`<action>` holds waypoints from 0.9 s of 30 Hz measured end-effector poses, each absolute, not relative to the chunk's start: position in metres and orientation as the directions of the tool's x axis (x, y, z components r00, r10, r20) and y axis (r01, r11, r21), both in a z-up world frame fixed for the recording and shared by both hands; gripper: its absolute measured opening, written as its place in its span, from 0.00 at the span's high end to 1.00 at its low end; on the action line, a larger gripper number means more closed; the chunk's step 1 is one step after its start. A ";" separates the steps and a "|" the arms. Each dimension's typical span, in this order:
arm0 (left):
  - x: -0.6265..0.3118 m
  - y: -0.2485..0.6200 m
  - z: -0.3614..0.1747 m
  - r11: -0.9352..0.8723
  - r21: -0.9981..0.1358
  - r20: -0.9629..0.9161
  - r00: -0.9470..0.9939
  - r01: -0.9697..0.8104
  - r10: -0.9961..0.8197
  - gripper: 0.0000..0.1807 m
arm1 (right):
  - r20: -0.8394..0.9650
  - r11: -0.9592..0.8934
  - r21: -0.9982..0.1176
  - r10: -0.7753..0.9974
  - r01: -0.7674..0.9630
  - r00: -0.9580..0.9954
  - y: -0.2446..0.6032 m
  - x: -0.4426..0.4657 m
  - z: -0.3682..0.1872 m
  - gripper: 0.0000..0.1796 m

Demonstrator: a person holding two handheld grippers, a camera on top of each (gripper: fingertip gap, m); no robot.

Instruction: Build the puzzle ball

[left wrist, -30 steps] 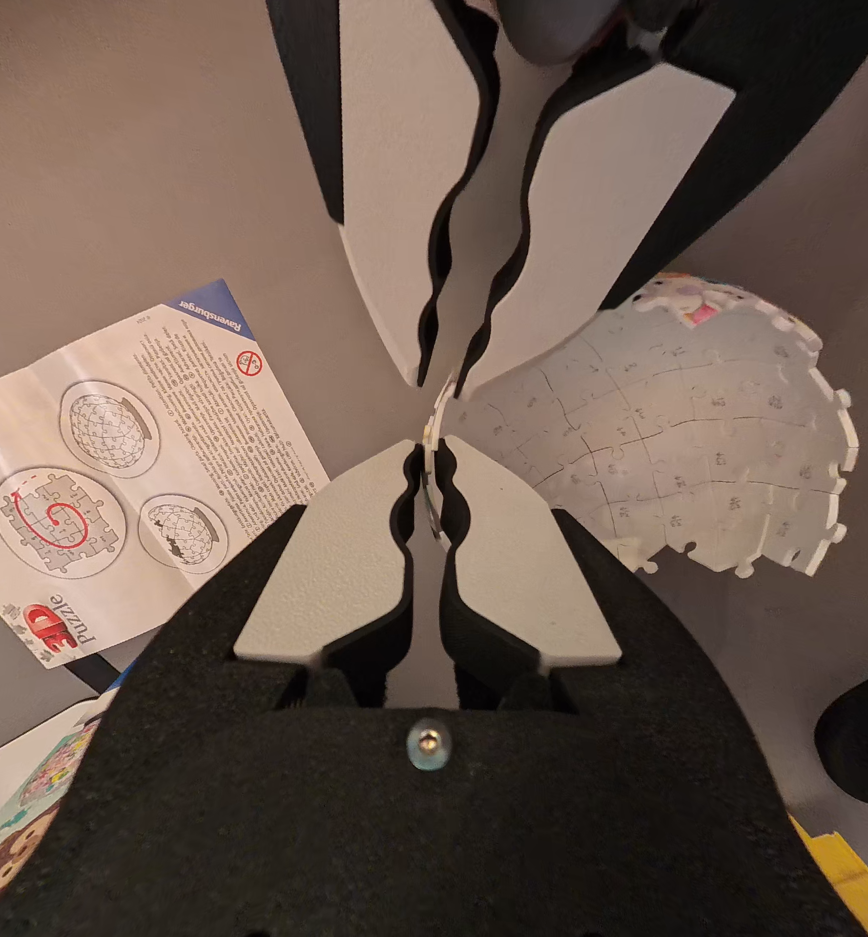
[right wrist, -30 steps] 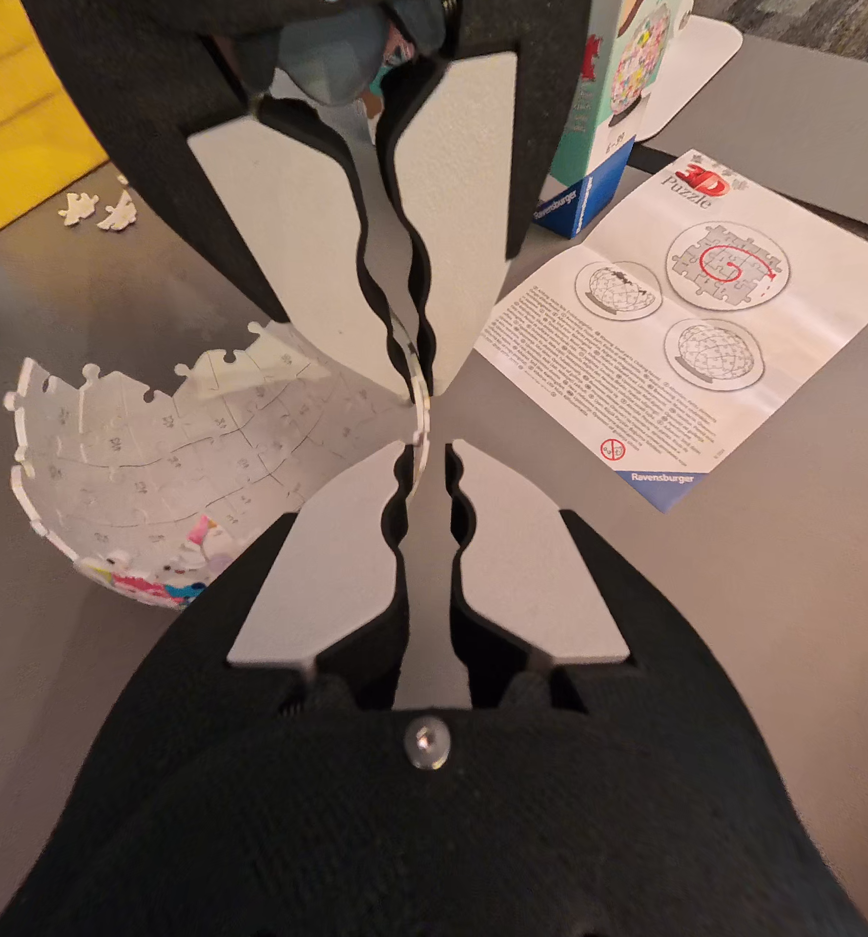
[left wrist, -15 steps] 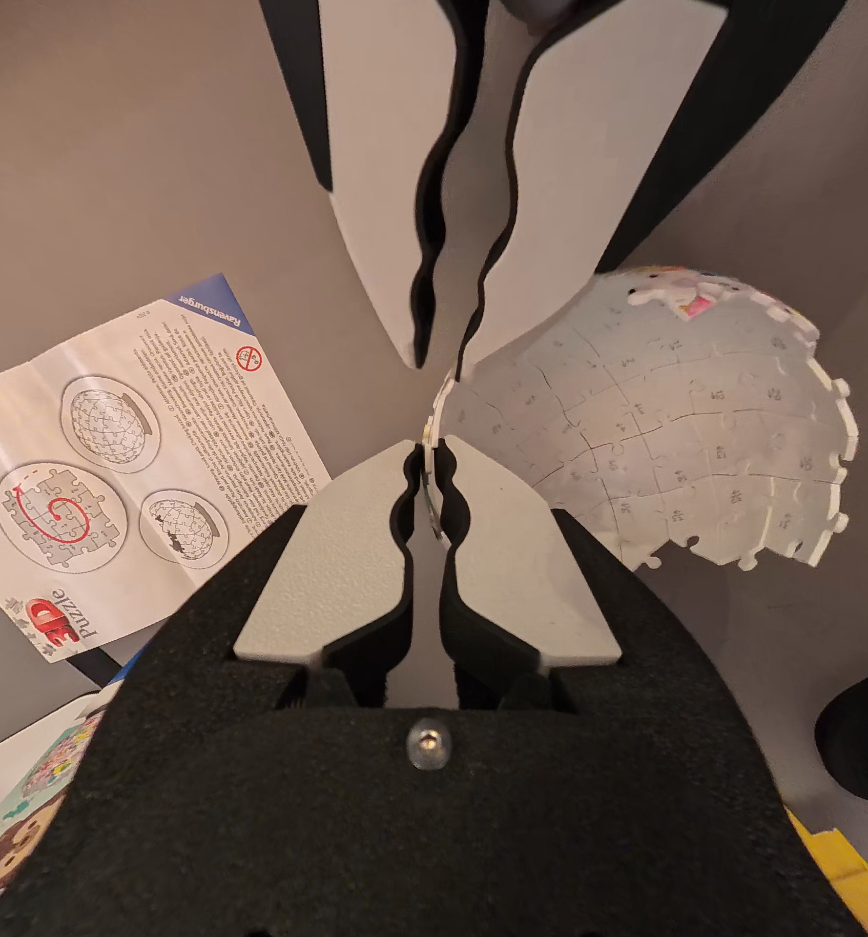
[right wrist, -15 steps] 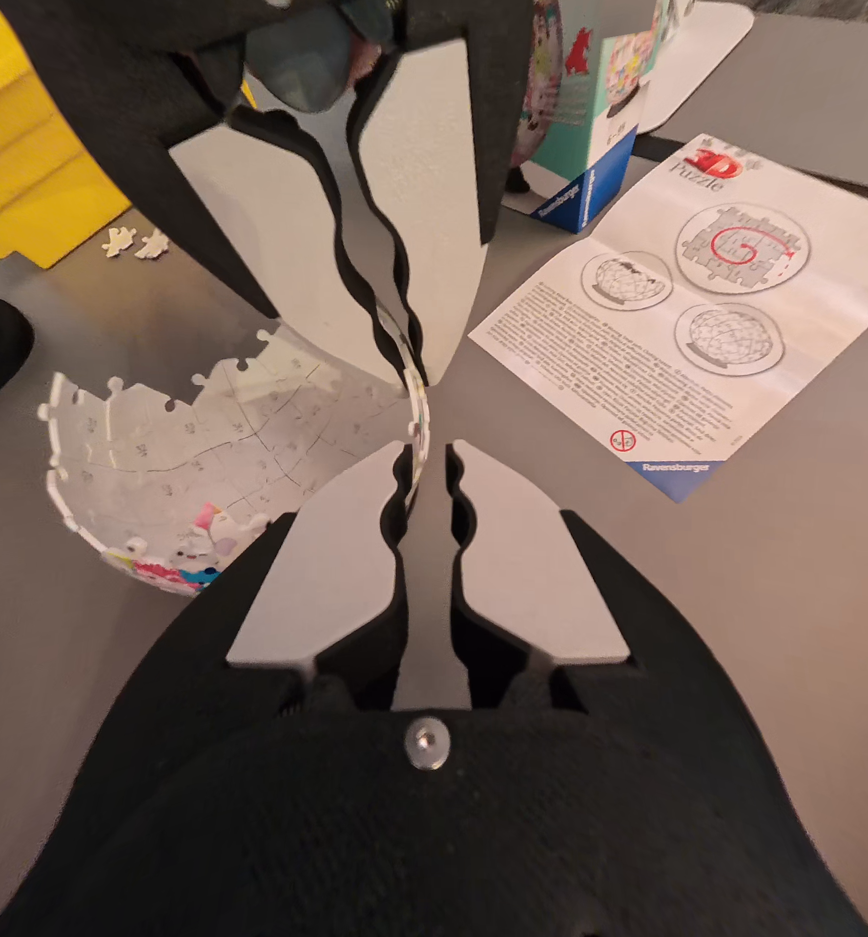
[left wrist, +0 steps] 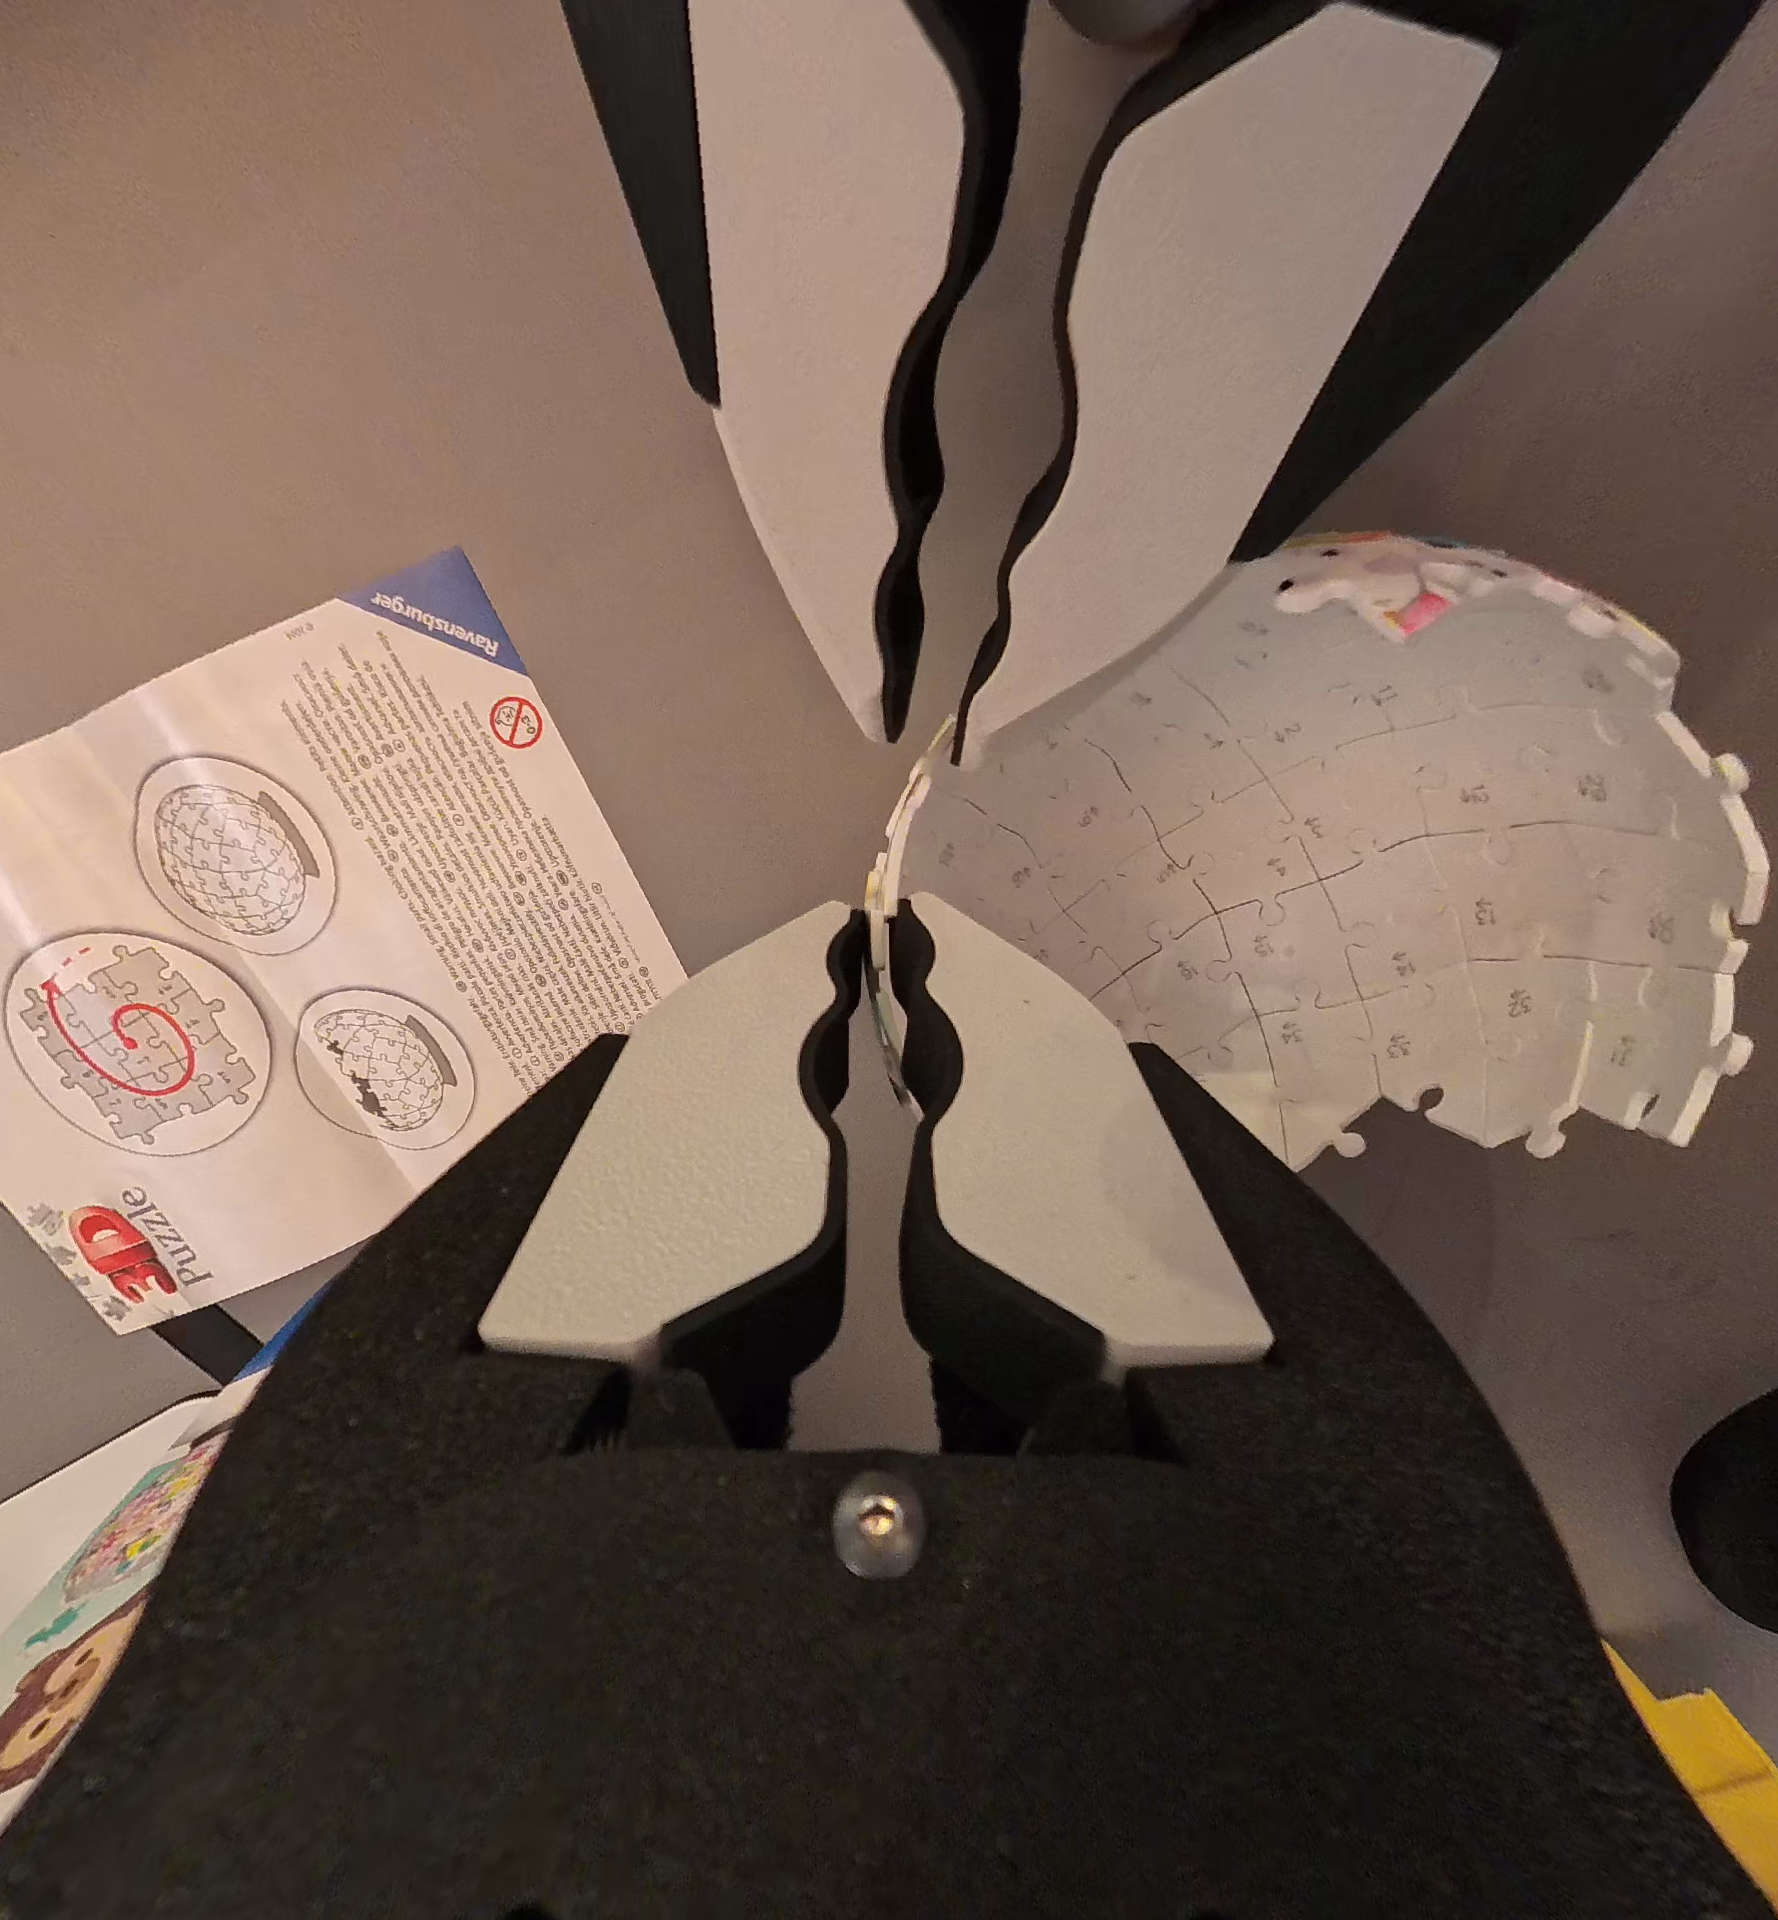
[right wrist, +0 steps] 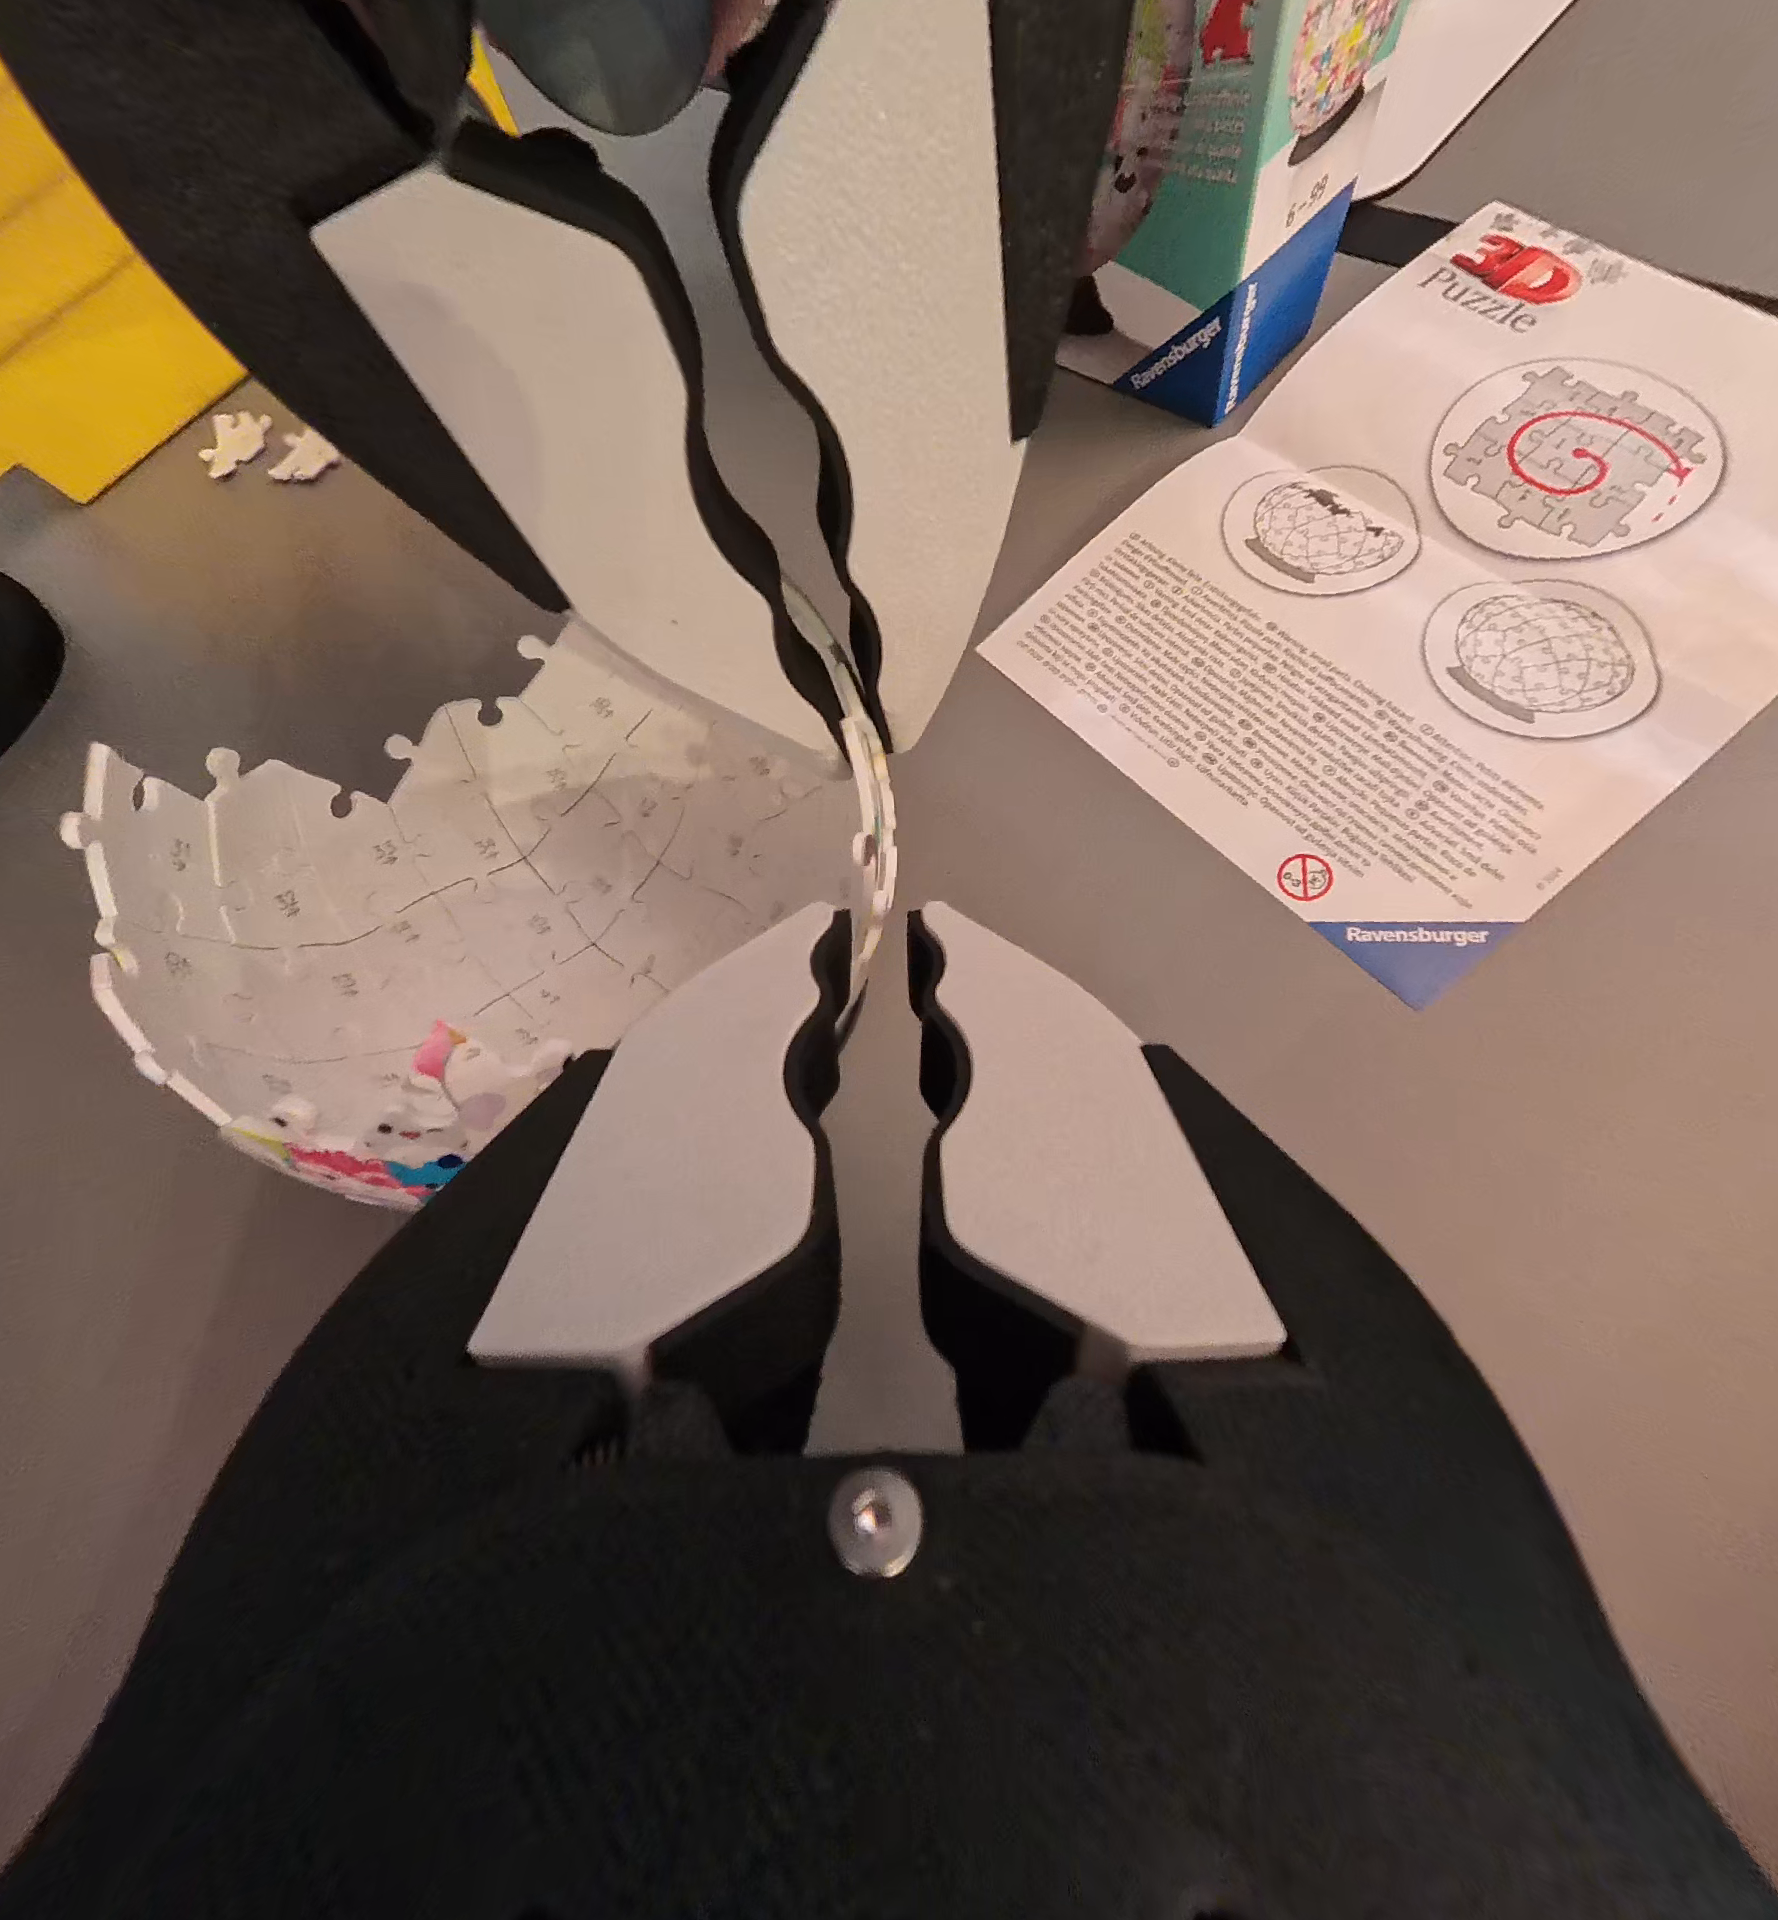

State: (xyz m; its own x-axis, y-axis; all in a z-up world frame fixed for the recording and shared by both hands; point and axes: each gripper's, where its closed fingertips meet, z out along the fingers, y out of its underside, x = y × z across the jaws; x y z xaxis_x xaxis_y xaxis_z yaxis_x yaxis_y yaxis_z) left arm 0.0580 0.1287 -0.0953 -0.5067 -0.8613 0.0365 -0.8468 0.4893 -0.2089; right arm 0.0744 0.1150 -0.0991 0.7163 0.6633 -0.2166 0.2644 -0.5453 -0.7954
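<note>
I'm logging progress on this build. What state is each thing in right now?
Puzzle ball: unfinished, an open shell with jagged edges, held by its rim.
Left gripper: shut on the ball's rim.
Right gripper: narrowly parted, rim between the fingers, grip unclear.
Instruction sheet: unfolded, flat on the table.
Loose pieces: unattached, beside the yellow box.
Puzzle box: standing upright.

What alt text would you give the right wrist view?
Two tools meet tip to tip at the rim of a half-built puzzle ball shell, white inside; the left tool pinches the rim from above, the right tool from below. An instruction leaflet lies right, a puzzle box behind.
</note>
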 end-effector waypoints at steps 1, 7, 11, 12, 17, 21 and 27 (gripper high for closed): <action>0.058 0.129 -0.095 0.490 -0.208 0.034 -0.507 -0.847 -0.861 0.98 | -0.225 -0.553 -0.791 0.662 0.263 0.715 0.115 0.074 -0.100 0.94; 0.060 0.128 -0.095 0.489 -0.199 0.027 -0.504 -0.849 -0.863 0.98 | -0.213 -0.552 -0.789 0.658 0.270 0.722 0.117 0.071 -0.100 0.94; 0.060 0.128 -0.094 0.478 -0.195 0.030 -0.492 -0.857 -0.870 0.98 | -0.221 -0.571 -0.776 0.644 0.269 0.732 0.118 0.071 -0.100 0.96; 0.059 0.128 -0.093 0.472 -0.196 0.034 -0.488 -0.859 -0.872 0.98 | -0.229 -0.578 -0.771 0.643 0.268 0.731 0.117 0.071 -0.100 0.96; 0.059 0.128 -0.092 0.470 -0.197 0.033 -0.485 -0.861 -0.874 0.98 | -0.270 -0.592 -0.773 0.631 0.227 0.728 0.118 0.071 -0.096 0.96; 0.059 0.128 -0.092 0.467 -0.194 0.033 -0.482 -0.862 -0.876 0.98 | -0.319 -0.630 -0.752 0.606 0.195 0.729 0.117 0.071 -0.099 0.94; 0.059 0.128 -0.093 0.476 -0.190 0.013 -0.487 -0.859 -0.873 0.98 | -0.307 -0.640 -0.739 0.597 0.210 0.741 0.117 0.071 -0.102 0.95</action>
